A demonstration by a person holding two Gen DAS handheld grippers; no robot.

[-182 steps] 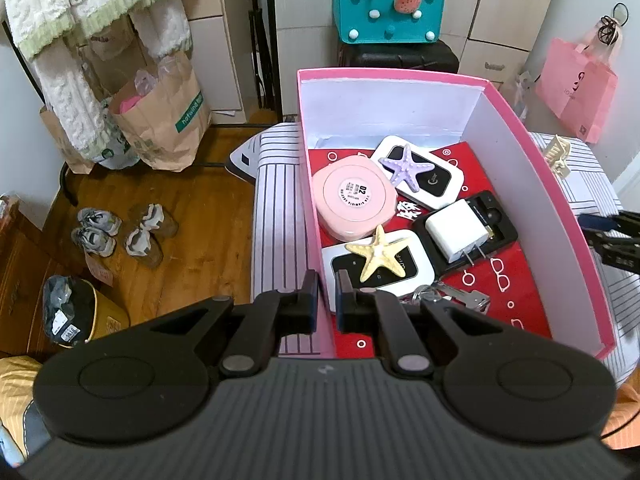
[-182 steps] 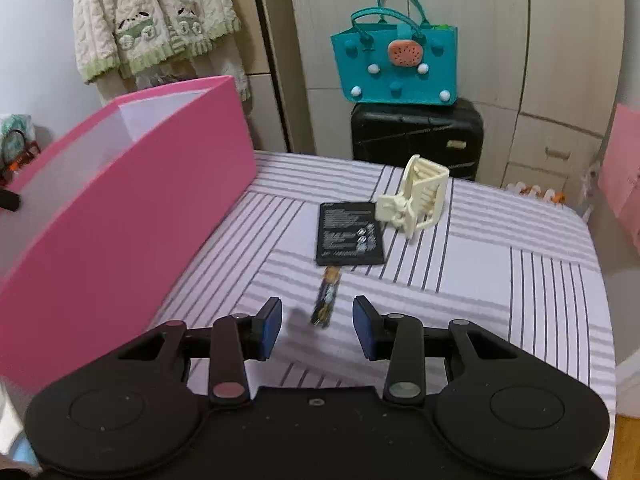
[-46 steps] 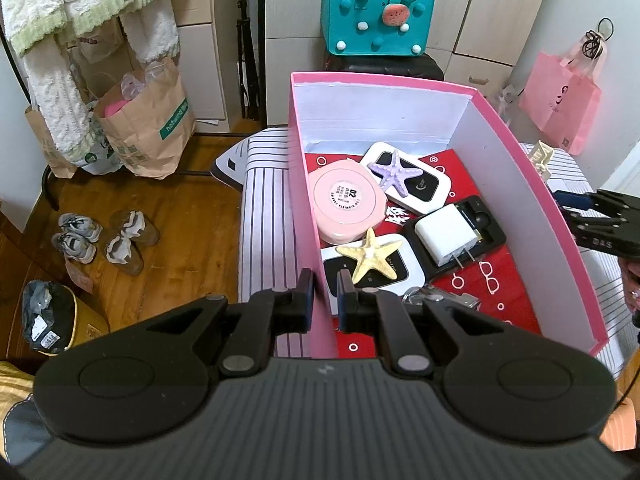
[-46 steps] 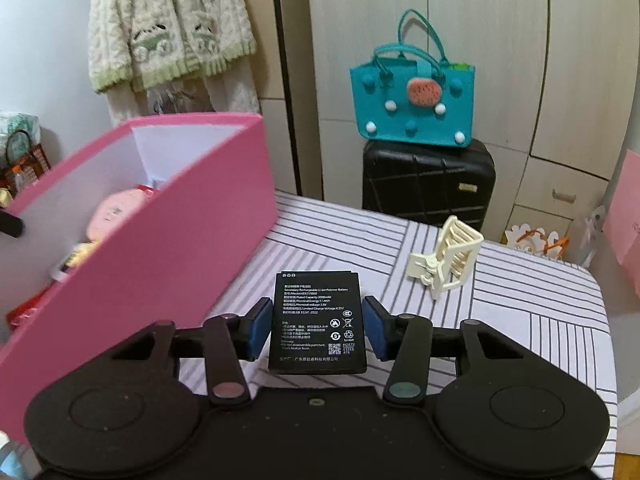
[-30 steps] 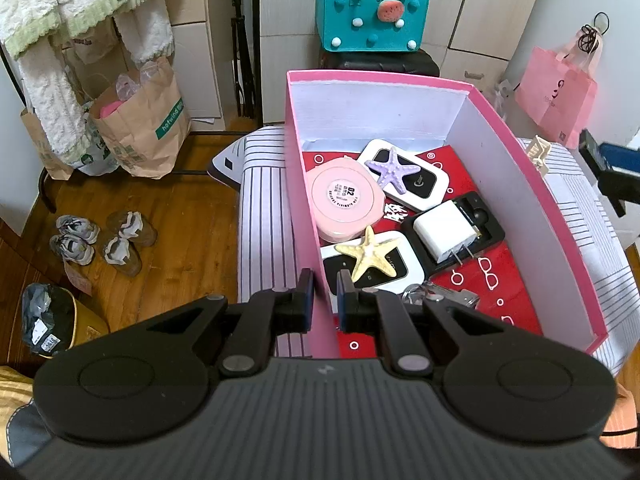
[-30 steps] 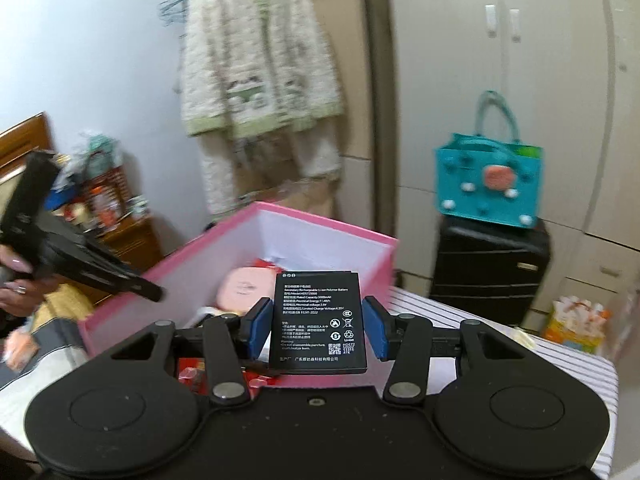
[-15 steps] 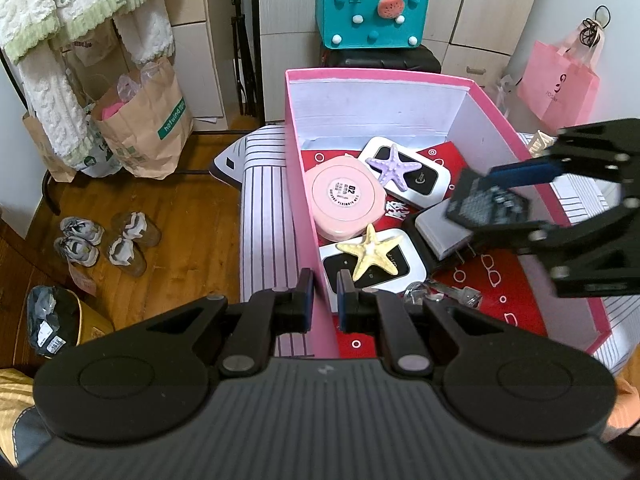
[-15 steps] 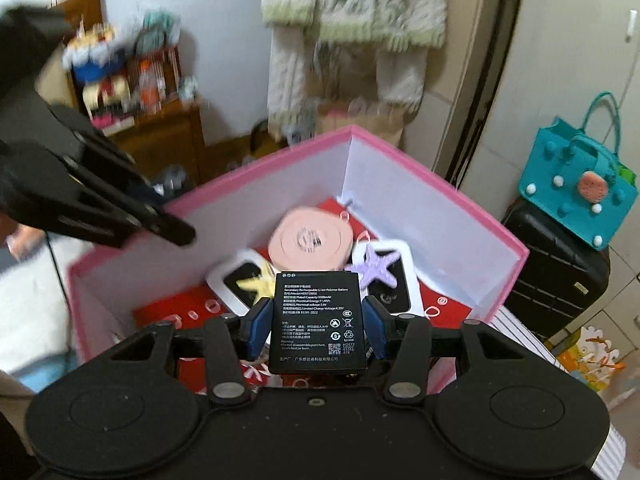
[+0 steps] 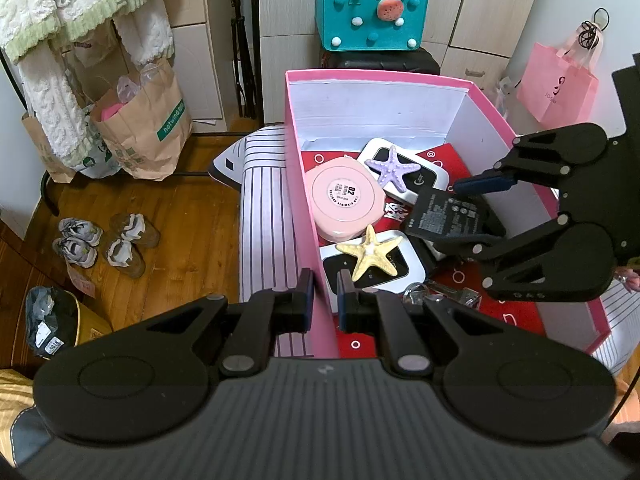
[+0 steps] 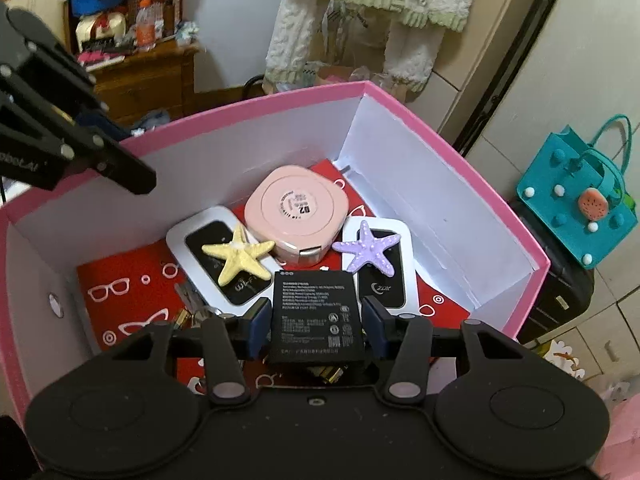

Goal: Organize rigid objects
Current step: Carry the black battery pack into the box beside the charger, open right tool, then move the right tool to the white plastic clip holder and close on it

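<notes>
My left gripper (image 9: 323, 300) is shut on the near left wall of the pink box (image 9: 380, 76). Inside the box lie a round pink case (image 9: 344, 204), a purple starfish (image 9: 392, 168) and a yellow starfish (image 9: 370, 252), each starfish on a white device, with keys (image 9: 440, 294) near the front. My right gripper (image 10: 316, 320) is shut on a flat black battery (image 10: 316, 316). It holds the battery (image 9: 444, 216) low inside the box, just above the contents at the middle right. What lies under the battery is hidden.
The box stands on a striped tabletop (image 9: 264, 208). Behind it are a teal bag (image 9: 372, 12) on a black suitcase and a pink bag (image 9: 556, 88). Paper bags (image 9: 140, 120) and shoes (image 9: 104, 240) sit on the wooden floor at left.
My right gripper has carried the battery from beside the box over its rim and down inside it, rolling as it went. The left gripper has stayed clamped on the box wall.
</notes>
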